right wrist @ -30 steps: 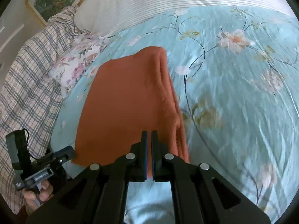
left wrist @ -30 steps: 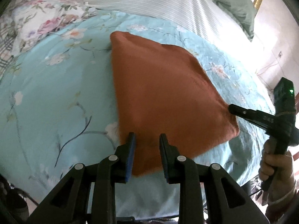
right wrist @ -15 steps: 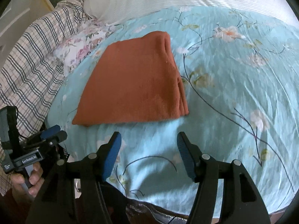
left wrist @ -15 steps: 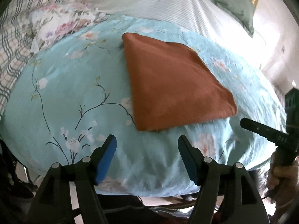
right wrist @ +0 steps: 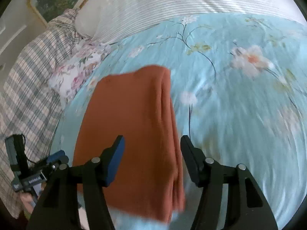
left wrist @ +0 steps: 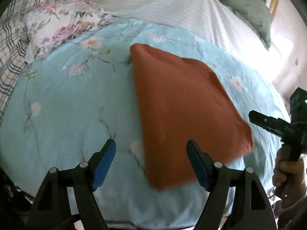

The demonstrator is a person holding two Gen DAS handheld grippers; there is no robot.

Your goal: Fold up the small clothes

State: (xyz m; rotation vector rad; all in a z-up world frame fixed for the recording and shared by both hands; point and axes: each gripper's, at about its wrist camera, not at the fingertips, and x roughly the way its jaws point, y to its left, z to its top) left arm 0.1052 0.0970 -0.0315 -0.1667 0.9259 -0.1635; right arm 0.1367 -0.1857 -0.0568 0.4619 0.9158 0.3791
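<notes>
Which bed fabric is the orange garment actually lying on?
The light blue floral quilt. The orange garment rests wholly on it; plaid, pink floral and white striped bedding lie farther back.

My left tongs (left wrist: 150, 162) hang wide open above the near edge of the bed, the blue pads (left wrist: 104, 162) well apart and holding nothing. The folded rust-orange cloth (left wrist: 184, 111) lies flat on the light blue flowered quilt (left wrist: 67, 105), its near corner reaching between my two fingers. At the right edge my right tongs (left wrist: 268, 120) point toward the cloth's right corner; the picture is blurred there, so I cannot tell whether they are parted. Behind lie a floral pillow (left wrist: 57, 26), a white striped cover (left wrist: 172, 5) and a green pillow (left wrist: 247, 5).
</notes>
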